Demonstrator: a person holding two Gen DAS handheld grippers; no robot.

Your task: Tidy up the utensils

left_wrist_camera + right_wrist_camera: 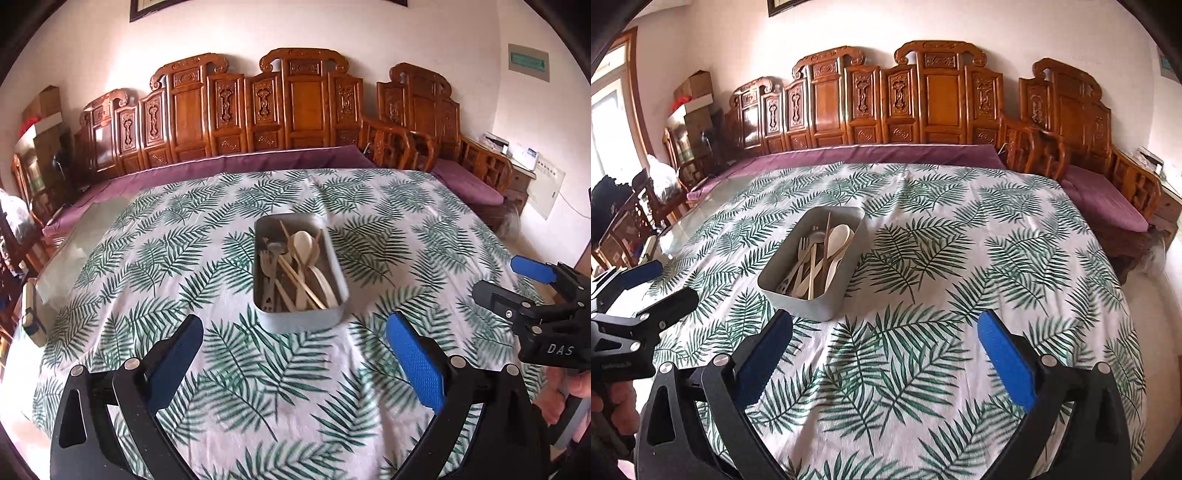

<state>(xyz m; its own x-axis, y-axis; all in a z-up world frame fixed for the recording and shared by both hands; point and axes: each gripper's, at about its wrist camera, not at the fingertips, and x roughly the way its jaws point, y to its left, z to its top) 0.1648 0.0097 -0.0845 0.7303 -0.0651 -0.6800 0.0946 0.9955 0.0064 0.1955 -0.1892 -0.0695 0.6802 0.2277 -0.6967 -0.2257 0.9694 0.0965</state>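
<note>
A grey rectangular tray [334,258] stands mid-table and holds several utensils: cream spoons [303,243], wooden chopsticks [295,271] and grey forks [266,263]. In the right wrist view the tray [772,269] lies ahead and to the left, with the spoons [839,236] inside. My left gripper [295,334] is open and empty, just short of the tray's near end. My right gripper [886,332] is open and empty over the cloth, right of the tray. Each gripper shows in the other's view: the right one [517,277], the left one [661,280].
The table wears a white cloth with green fern leaves [184,258]. A bare glass strip [74,251] shows along its left edge. A carved wooden bench with purple cushions [258,158] stands behind the table. Boxes and chairs crowd the left side [694,96].
</note>
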